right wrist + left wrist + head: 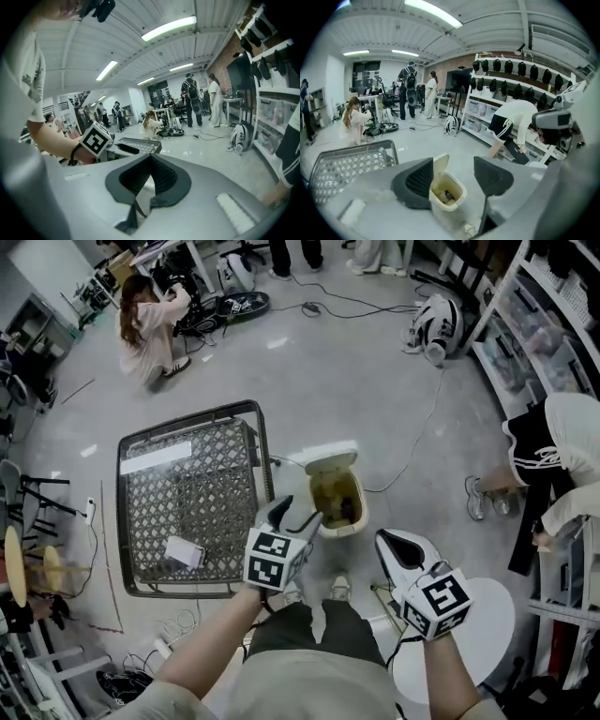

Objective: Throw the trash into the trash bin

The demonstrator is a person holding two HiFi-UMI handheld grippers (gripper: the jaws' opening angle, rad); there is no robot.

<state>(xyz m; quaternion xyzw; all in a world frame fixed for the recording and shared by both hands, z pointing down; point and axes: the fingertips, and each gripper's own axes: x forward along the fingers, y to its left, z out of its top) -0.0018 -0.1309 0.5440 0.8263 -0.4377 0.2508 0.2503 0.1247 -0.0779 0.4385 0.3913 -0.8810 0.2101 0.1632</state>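
Trash bin (362, 512) stands on the floor just ahead of the person's feet, its lid (330, 463) tipped up and back so the mouth faces upward for dropping things in. Some trash (345, 512) already lies at the bottom, a dark scrap among paler bits. The left gripper (294, 517) is held above the near rim and angled down at the opening. Its jaws stand well apart with nothing between them, and the bin shows in the gap on the floor beyond, which suggests its load has gone in. The right gripper (397, 547) hangs off to the right of the bin, clear of it. Its jaws are closed tip to tip, and no view shows anything pinched in them. To the left of the bin stands a wire basket (192, 420) with a flat white thing (185, 552) lying in its near corner. Judging by that, this may be the next piece to fetch, though what it is cannot be made out.
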